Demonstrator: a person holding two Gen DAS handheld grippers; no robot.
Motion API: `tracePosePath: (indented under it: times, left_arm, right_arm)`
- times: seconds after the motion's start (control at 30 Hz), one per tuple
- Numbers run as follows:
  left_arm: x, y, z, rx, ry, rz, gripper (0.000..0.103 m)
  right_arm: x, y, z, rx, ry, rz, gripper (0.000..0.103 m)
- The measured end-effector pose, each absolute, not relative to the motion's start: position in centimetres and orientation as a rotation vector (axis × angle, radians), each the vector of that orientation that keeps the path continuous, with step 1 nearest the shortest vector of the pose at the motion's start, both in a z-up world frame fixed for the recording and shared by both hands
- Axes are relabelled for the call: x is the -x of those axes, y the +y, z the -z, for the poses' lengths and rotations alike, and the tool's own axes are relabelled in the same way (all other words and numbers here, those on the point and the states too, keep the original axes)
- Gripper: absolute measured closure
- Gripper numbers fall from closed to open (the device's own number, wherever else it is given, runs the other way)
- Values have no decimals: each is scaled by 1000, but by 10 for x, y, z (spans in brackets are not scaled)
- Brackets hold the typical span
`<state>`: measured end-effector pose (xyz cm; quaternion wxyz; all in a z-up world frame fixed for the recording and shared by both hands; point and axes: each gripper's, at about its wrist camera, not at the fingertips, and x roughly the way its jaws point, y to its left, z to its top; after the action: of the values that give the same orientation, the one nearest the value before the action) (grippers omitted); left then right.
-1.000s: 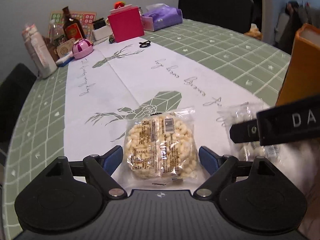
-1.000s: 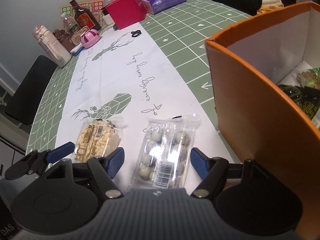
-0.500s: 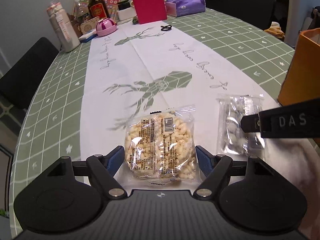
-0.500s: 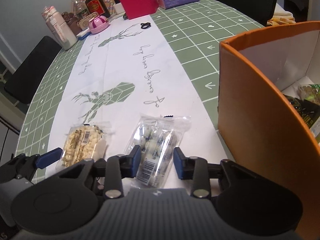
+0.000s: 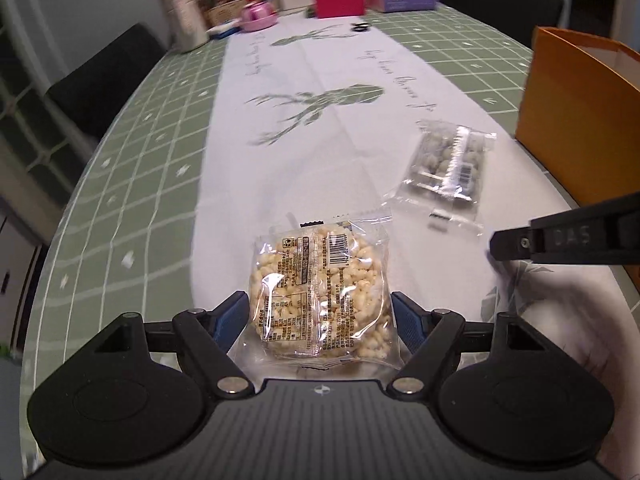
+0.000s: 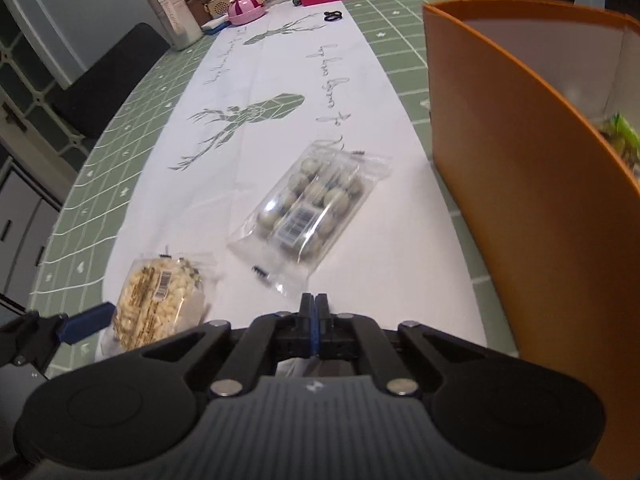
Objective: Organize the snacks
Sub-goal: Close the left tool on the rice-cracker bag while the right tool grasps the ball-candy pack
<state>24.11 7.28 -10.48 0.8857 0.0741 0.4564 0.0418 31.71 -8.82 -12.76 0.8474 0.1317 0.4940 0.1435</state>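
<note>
**Ana:** Right gripper (image 6: pixel 315 306) is sitting with its jaws pressed together, and I'm seeing nothing between them. The candy pack (image 6: pixel 310 210) is lying on the runner (image 6: pixel 360 128) just ahead of the tips, apart from them.

**Ben:** So it's gripping air. And the left gripper (image 5: pixel 320 316)?

**Ana:** Its jaws are standing wide, one on each side of the rice cake (image 5: pixel 320 300). The blue pads (image 5: pixel 230 316) are sitting right beside the wrapper; I can't tell whether they're pressing it.

**Ben:** What's the sensible way to go on?

**Ana:** I'd say reopen the right one, bring it forward over the pack's middle, not the loose film edge, and close across the narrow width. The slippery wrapper is likely slipping out otherwise.

**Ben:** Then where?

**Ana:** The box (image 6: pixel 520 160) is standing to the right of the right gripper, open on top, with snacks already showing inside. Lifting clear of its wall before dropping is probably the careful part.
</note>
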Motion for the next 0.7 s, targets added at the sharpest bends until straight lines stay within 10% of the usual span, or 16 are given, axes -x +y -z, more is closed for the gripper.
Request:
tracePosePath:
  times: [0.1,0.3,0.7]
  left_arm:
    - [-230,76,102,-139,946,-134,15]
    - [-221,78,107,-190,938,-134,15]
    - [-224,100,107,-157,938,-119,13]
  right_arm:
    - [-314,-93,120,-298,991,-302,92]
    - [-329,-83,101,-284,953,-243,34]
    - [-389,-28,122,-179,1070,-90,25]
